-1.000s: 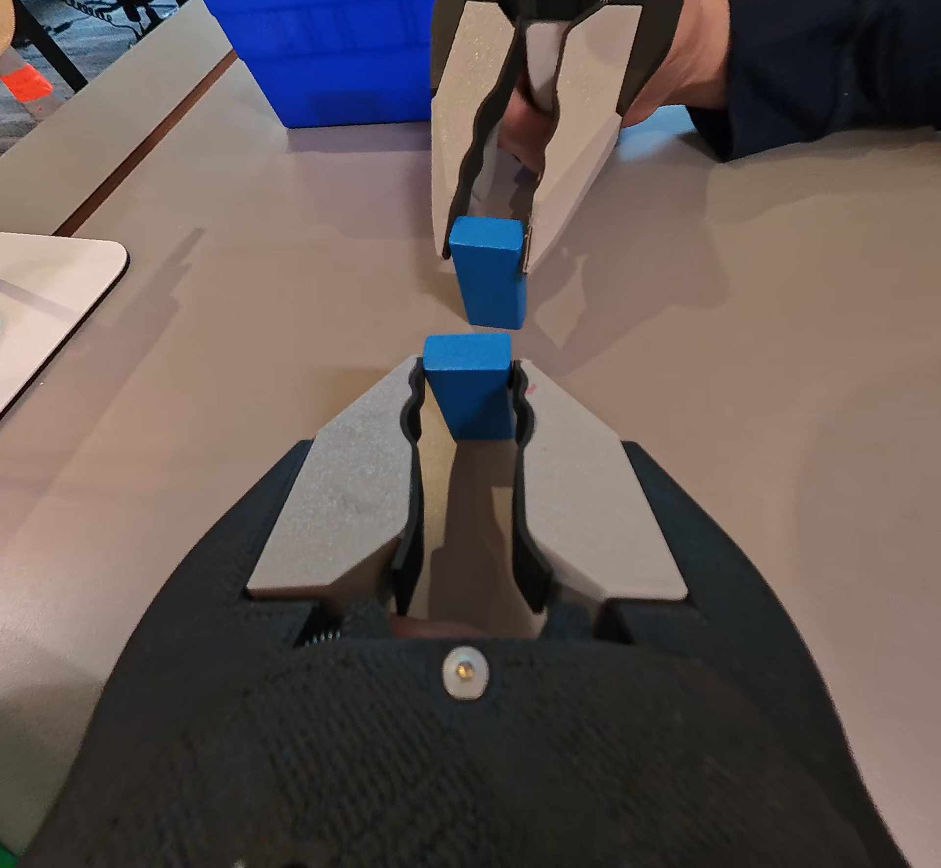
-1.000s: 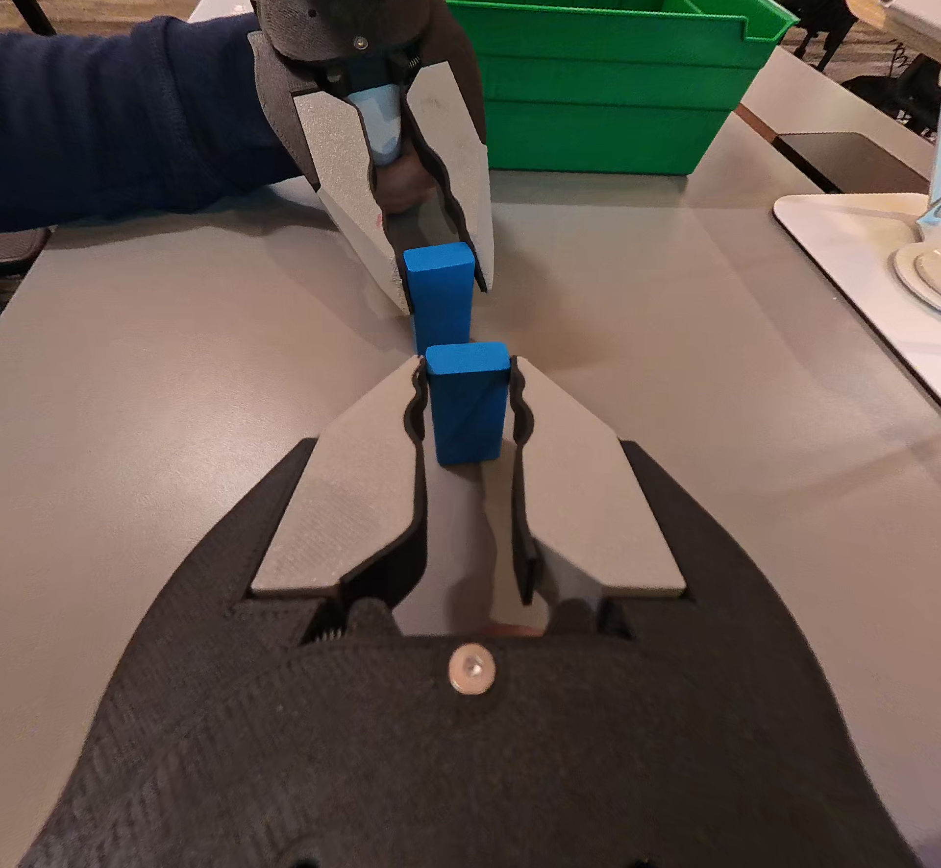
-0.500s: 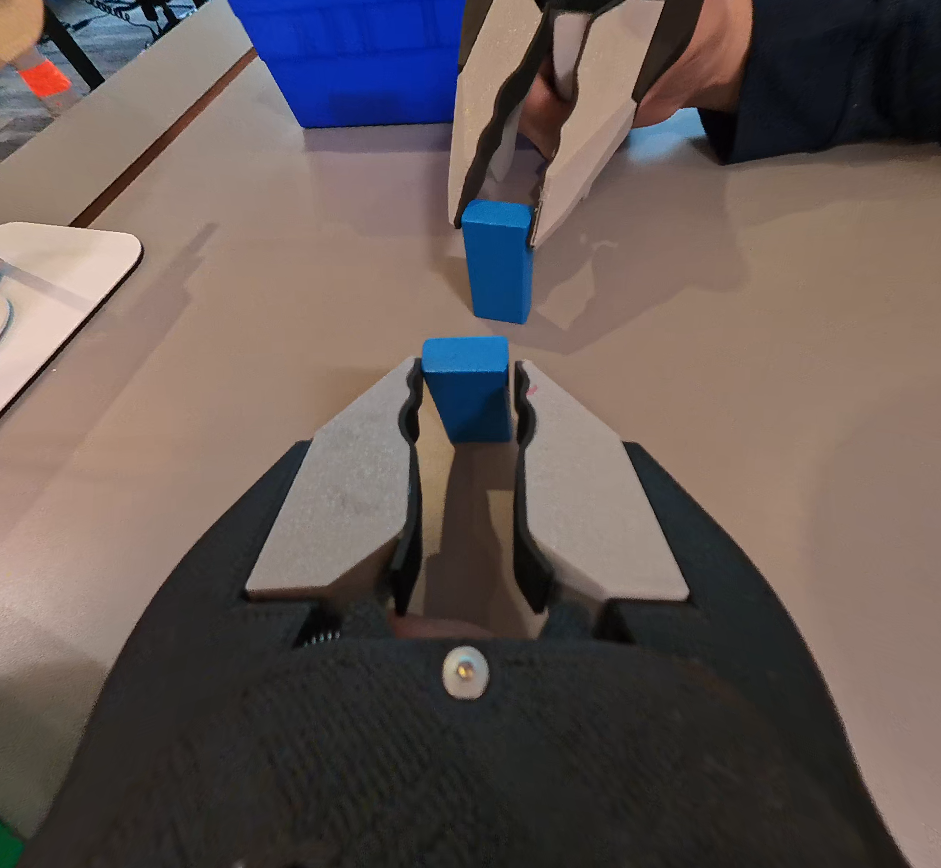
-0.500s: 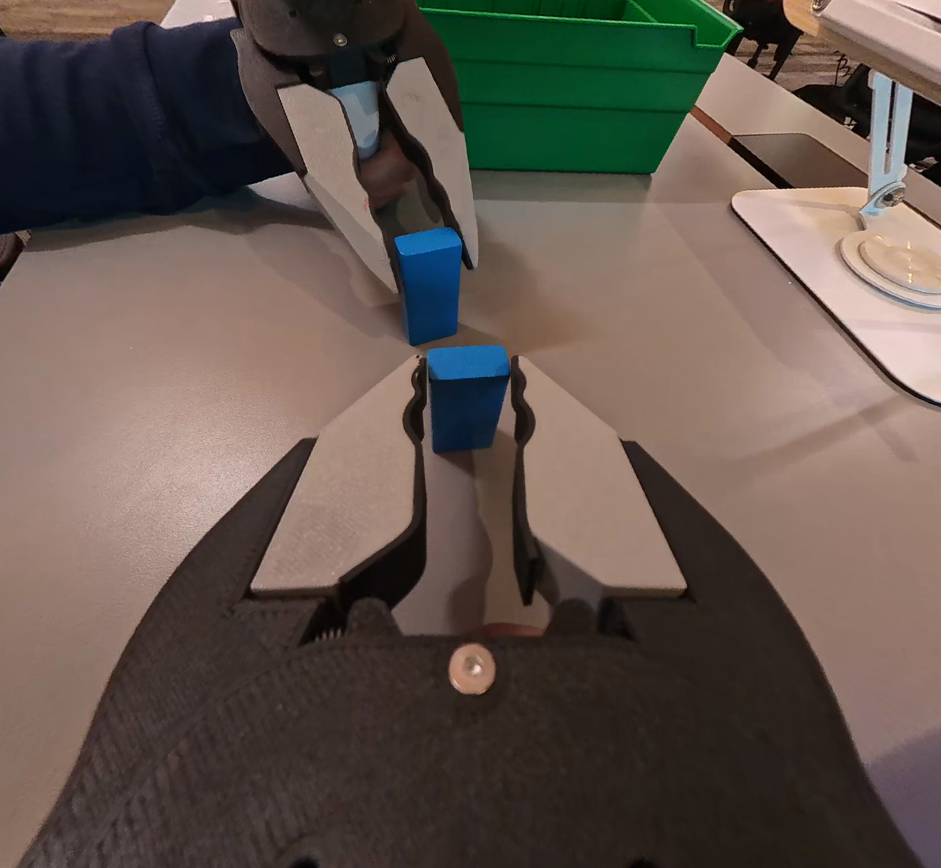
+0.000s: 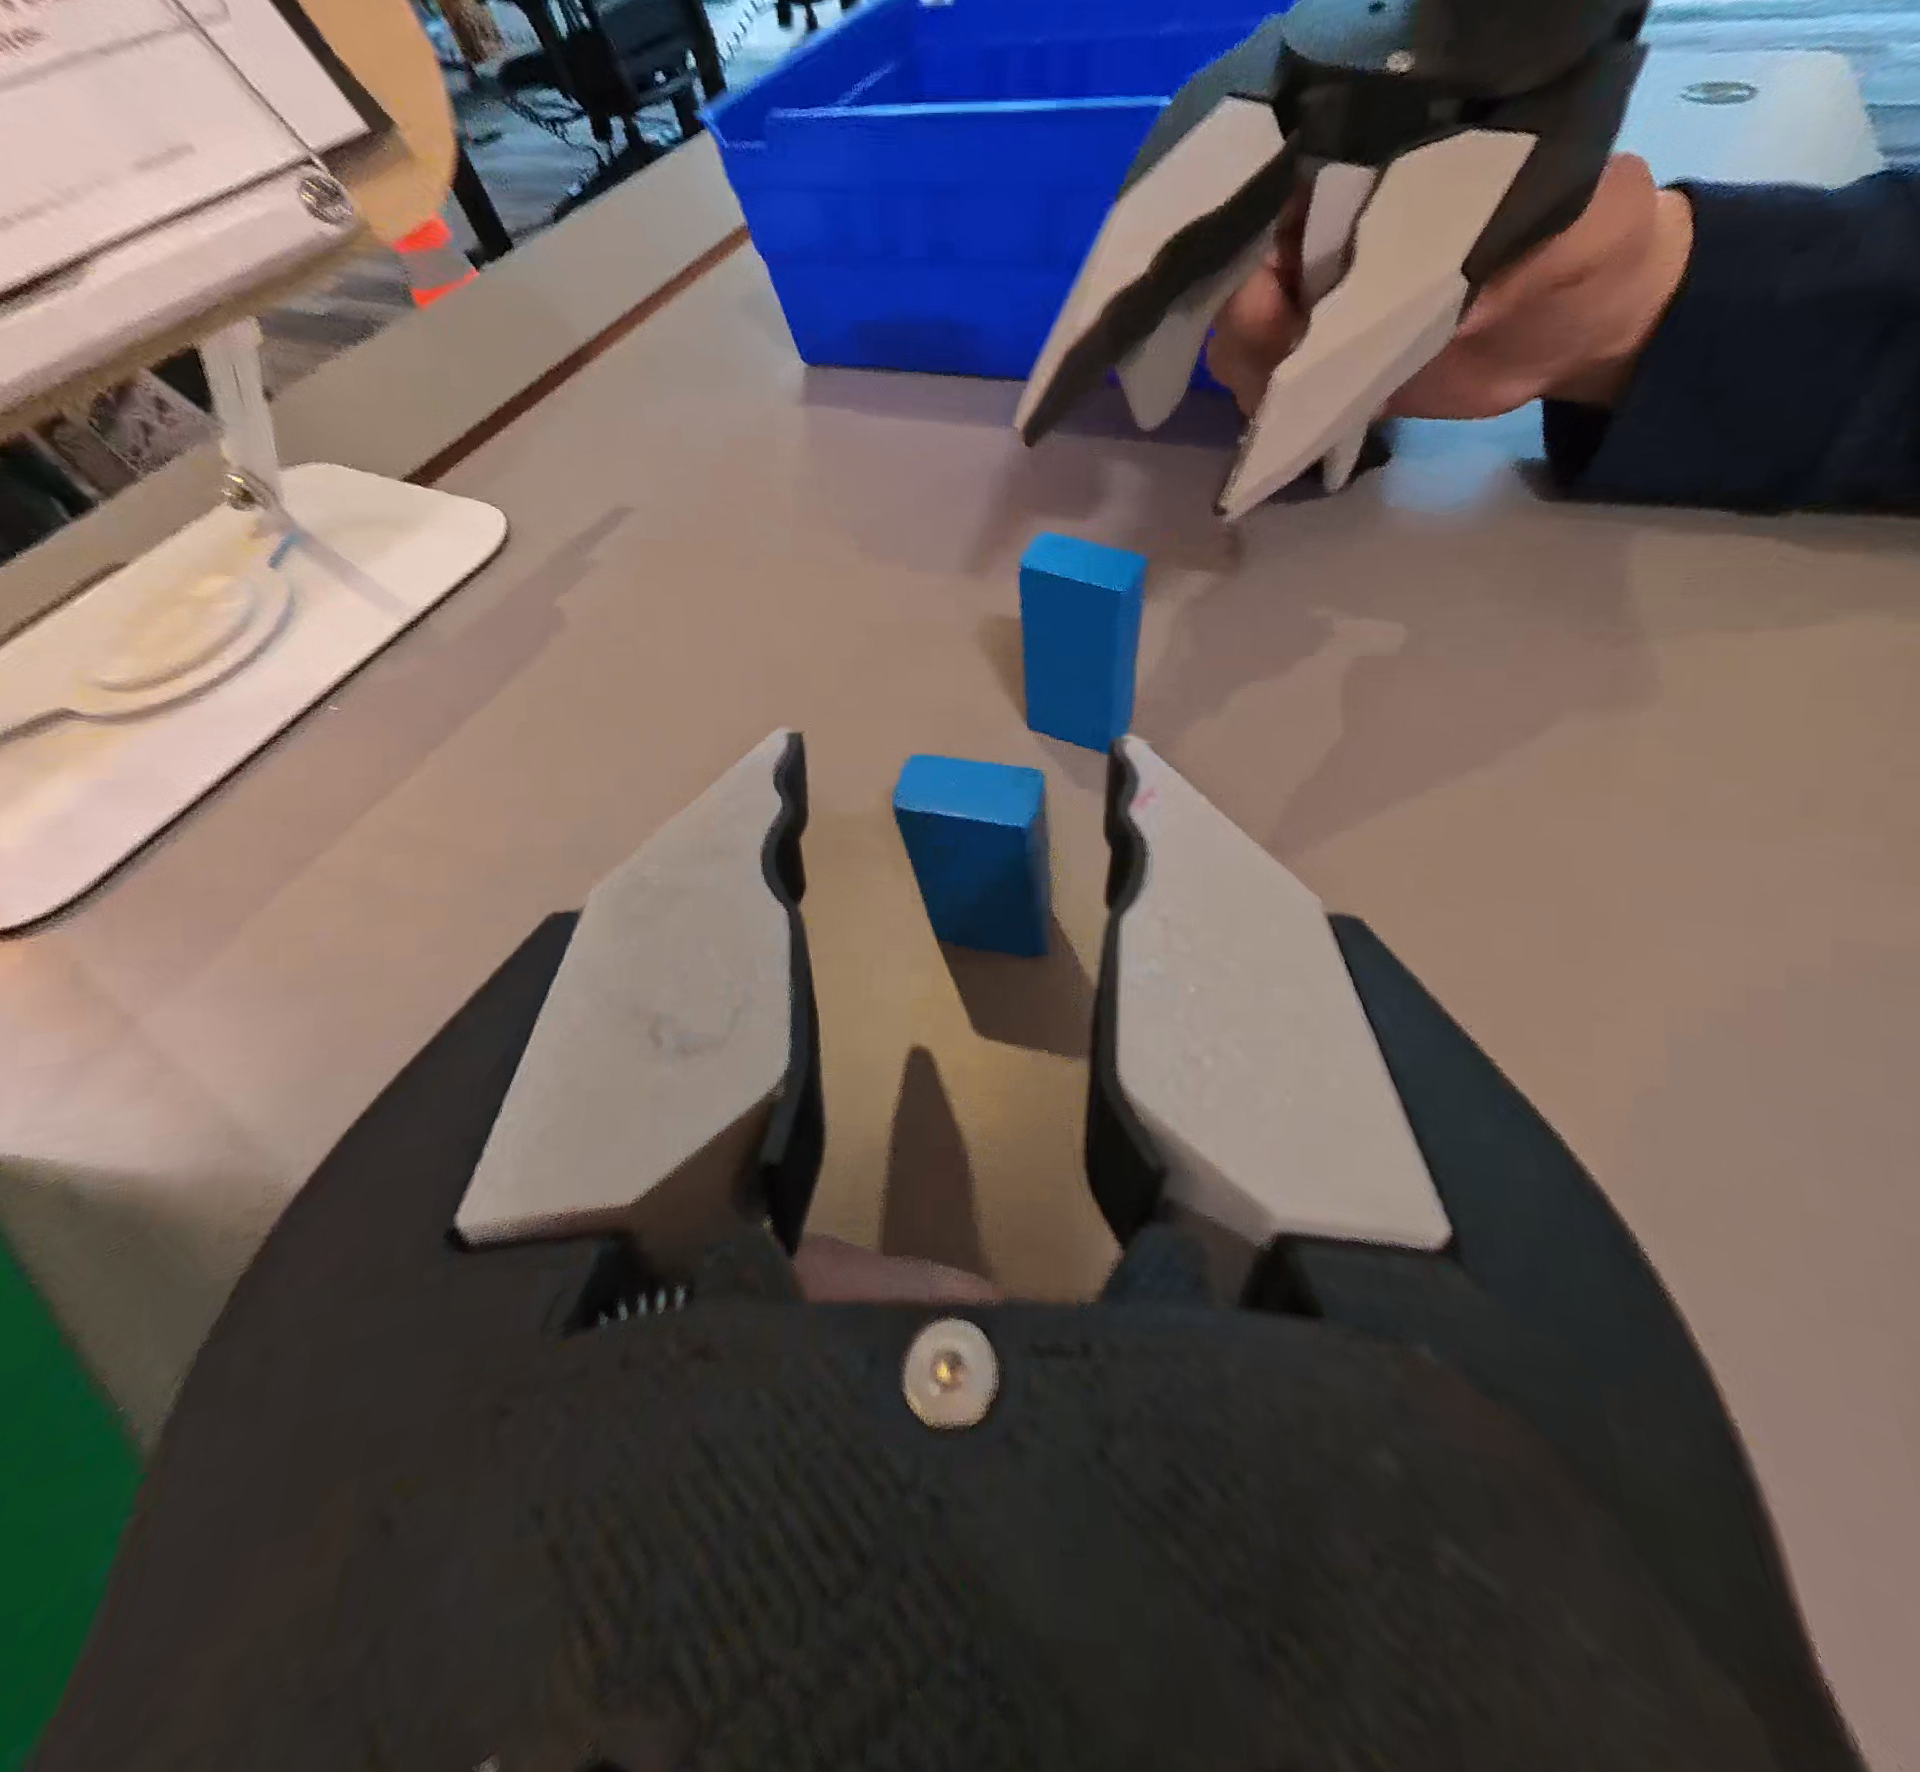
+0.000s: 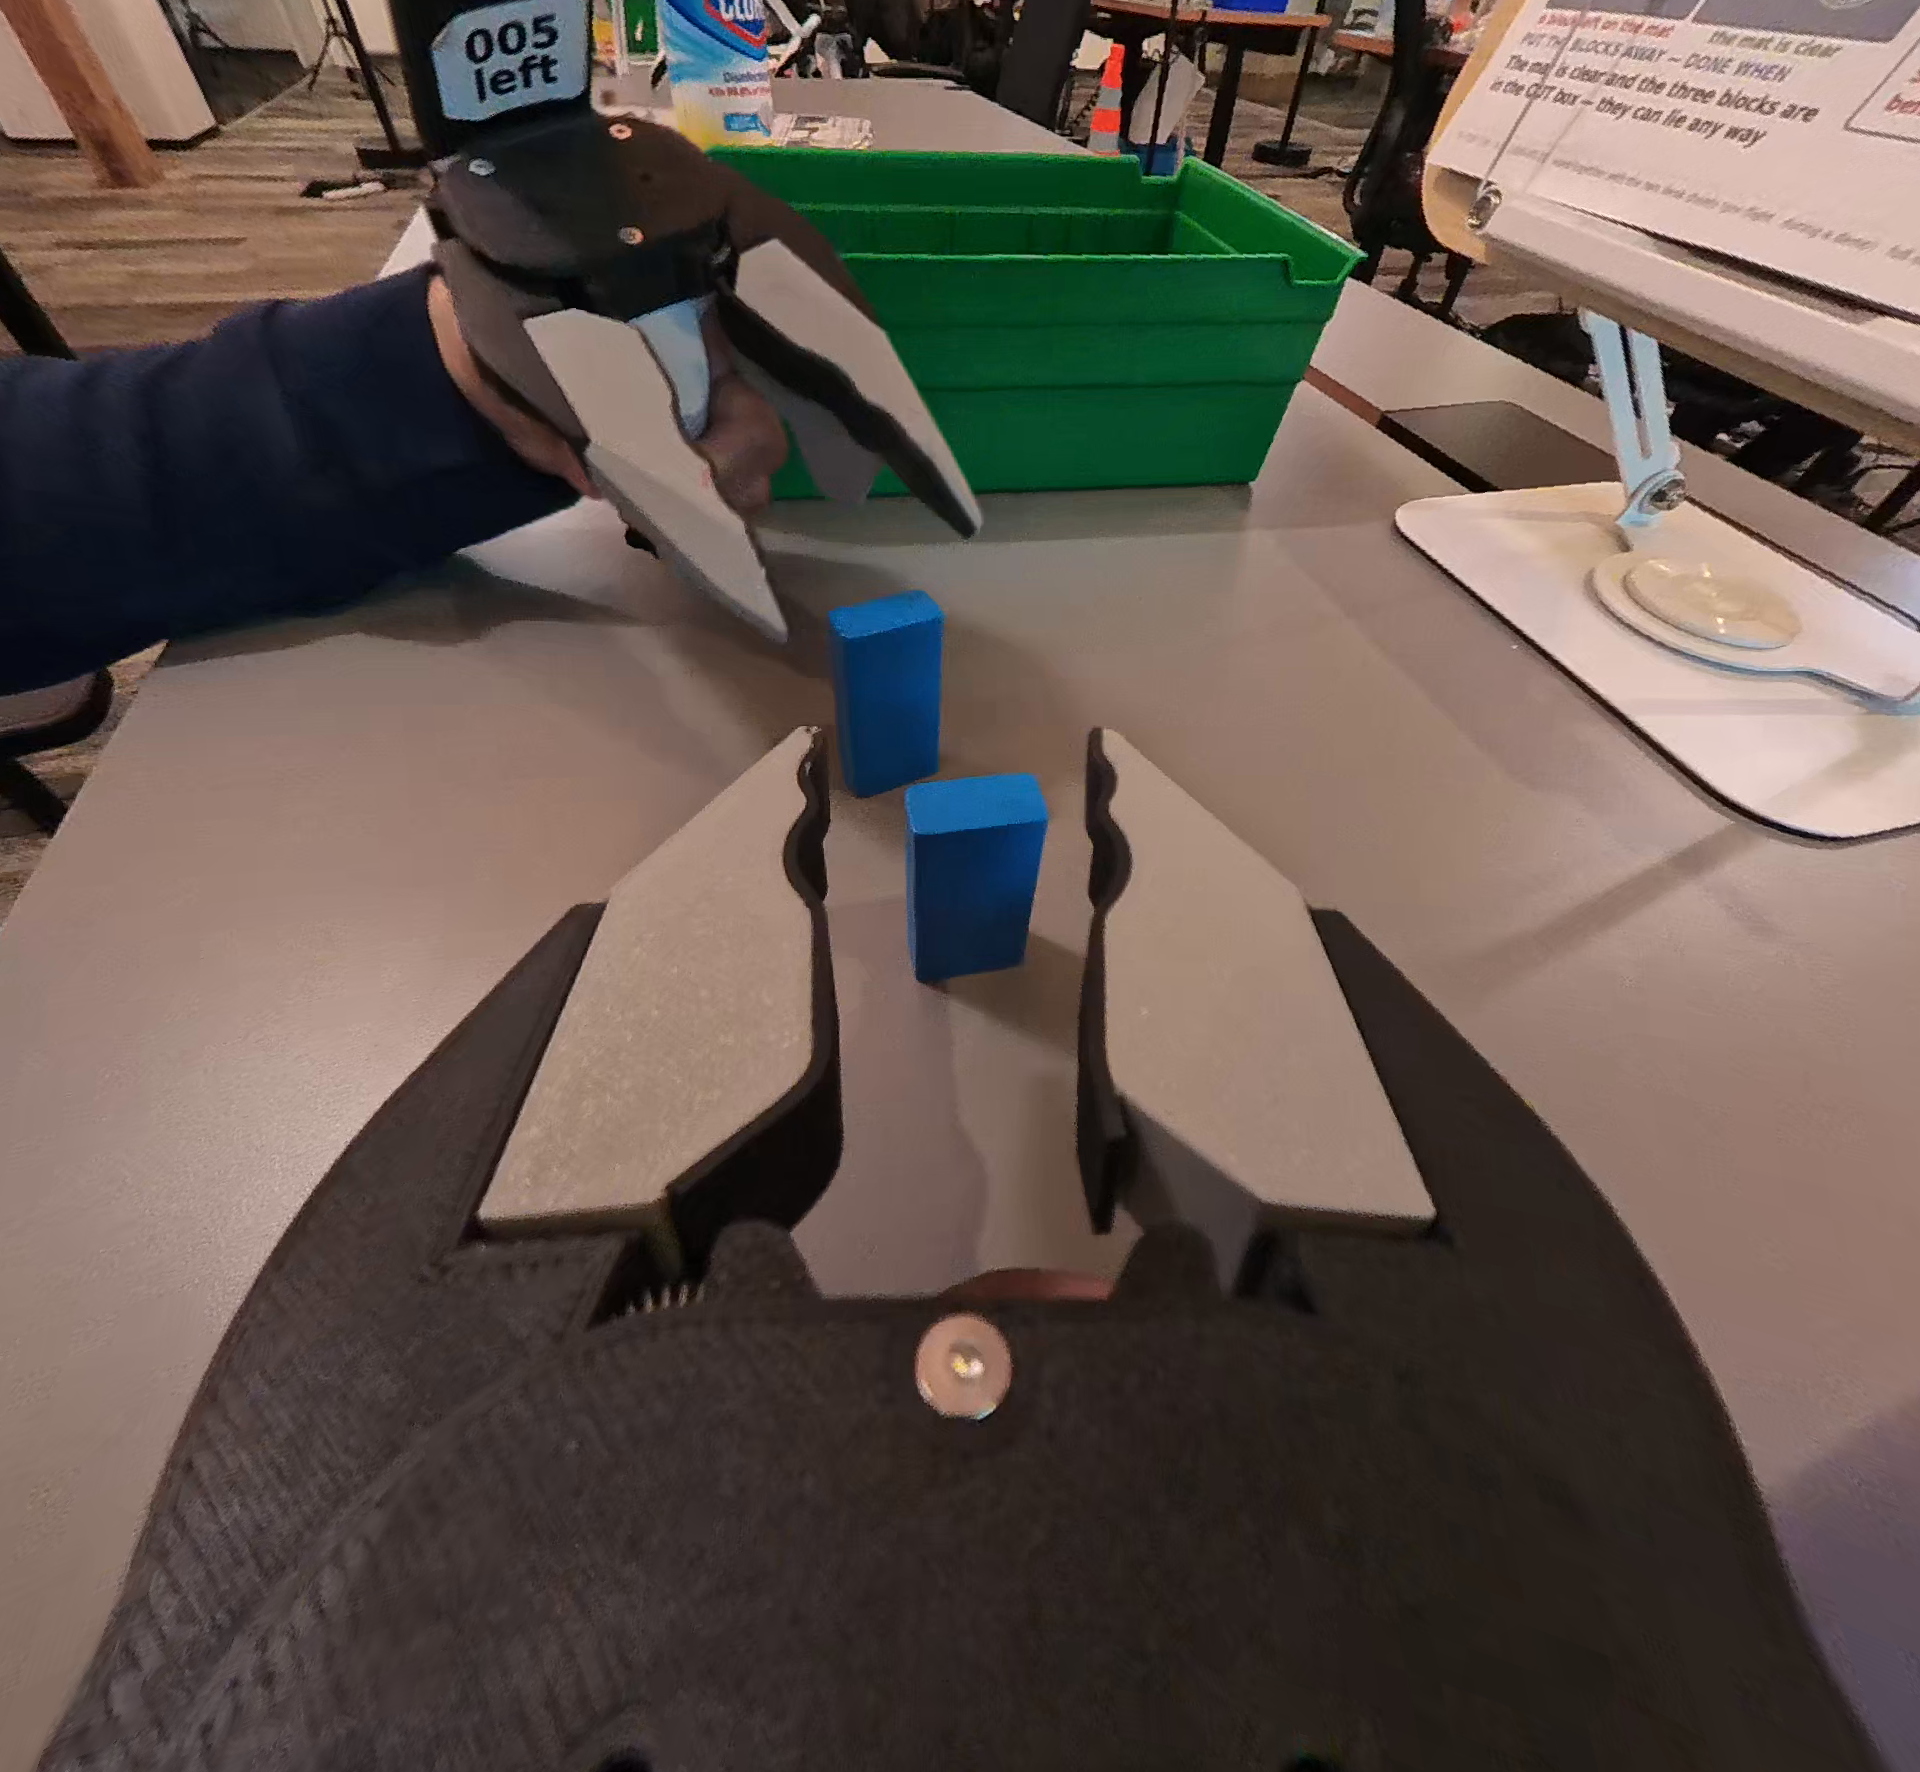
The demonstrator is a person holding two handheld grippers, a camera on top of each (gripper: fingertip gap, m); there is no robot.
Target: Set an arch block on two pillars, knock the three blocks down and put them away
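Observation:
Two blue pillar blocks stand upright on the grey table (image 5: 1558,839), close together. In the left wrist view the near pillar (image 5: 971,855) stands between my left gripper's (image 5: 956,756) open fingers, with a gap on each side. The far pillar (image 5: 1081,642) stands below my right gripper (image 5: 1130,475), which is open and raised off it. In the right wrist view the near pillar (image 6: 971,881) stands free between my right gripper's (image 6: 953,740) open fingers. The far pillar (image 6: 886,688) stands just below the open left gripper (image 6: 873,579). No arch block is in view.
A blue bin (image 5: 966,195) stands behind the right gripper. A green bin (image 6: 1039,320) stands behind the left gripper. A white stand base (image 6: 1704,642) with an instruction board sits at the table's side; it also shows in the left wrist view (image 5: 208,662). One gripper's finger ends stand about 8 centimeters off the other's. About 5 centimeters separates my right fingertips from the far pillar (image 5: 1081,642).
Both grippers were shut on their blue pillars and set them on the table. Both have now opened, let go and drawn back and up; the pillars stay standing.

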